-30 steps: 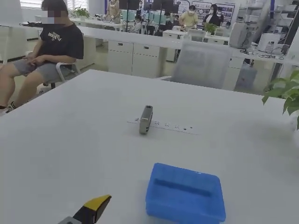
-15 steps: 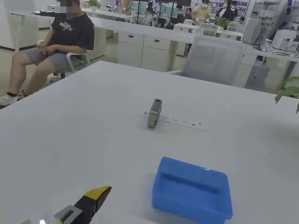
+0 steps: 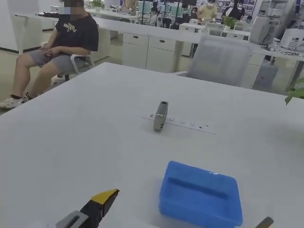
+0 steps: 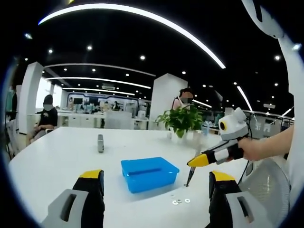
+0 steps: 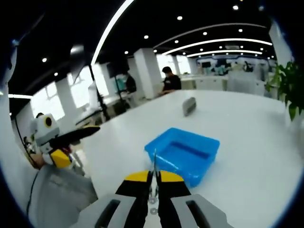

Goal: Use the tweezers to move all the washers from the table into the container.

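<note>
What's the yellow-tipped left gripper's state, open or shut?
Open: the left gripper shows both jaws wide apart in its own view, gripping nothing.

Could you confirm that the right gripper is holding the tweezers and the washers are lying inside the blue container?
Not quite: the washers lie on the table just outside the blue container, not inside it, as the left gripper view shows. The right gripper is indeed holding the tweezers, tip pointing down near them.
</note>
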A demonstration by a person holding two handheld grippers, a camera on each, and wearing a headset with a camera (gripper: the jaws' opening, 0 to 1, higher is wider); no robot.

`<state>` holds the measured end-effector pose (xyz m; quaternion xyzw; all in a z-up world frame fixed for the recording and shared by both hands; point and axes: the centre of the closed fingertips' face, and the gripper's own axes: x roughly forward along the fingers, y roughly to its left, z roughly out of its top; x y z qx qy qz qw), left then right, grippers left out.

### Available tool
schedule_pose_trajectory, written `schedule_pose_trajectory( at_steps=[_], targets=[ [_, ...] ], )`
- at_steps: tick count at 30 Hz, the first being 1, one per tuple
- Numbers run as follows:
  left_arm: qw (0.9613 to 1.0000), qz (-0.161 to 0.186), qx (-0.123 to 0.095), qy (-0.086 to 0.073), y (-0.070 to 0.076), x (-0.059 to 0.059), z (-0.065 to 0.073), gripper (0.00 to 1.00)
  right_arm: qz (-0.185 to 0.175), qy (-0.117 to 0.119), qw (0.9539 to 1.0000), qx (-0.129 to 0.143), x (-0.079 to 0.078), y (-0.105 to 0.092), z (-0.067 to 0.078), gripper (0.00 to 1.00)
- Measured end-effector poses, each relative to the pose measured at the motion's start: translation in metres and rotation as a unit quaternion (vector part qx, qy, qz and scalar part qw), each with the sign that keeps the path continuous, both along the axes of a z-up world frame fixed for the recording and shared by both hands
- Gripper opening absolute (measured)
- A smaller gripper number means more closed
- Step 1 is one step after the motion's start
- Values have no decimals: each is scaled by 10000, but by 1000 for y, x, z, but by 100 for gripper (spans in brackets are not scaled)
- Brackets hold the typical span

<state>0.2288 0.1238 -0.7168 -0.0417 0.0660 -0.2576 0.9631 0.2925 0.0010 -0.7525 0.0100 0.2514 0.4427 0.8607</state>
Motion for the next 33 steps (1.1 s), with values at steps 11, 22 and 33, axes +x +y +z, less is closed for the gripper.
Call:
schedule_pose_trajectory(
  at_steps=[11, 22, 33],
  targets=[
    [9999, -74, -113, 57, -3, -1, 0, 91, -155, 28, 9999, -21, 58, 7, 11, 2],
    [9999, -19, -39, 146, 0, -1, -3, 88, -308, 156, 9986, -404, 93, 10, -20, 2],
    [9998, -87, -125, 152, -3, -2, -2, 88, -286, 30, 9959, -852, 114, 2, -45, 2]
  ],
)
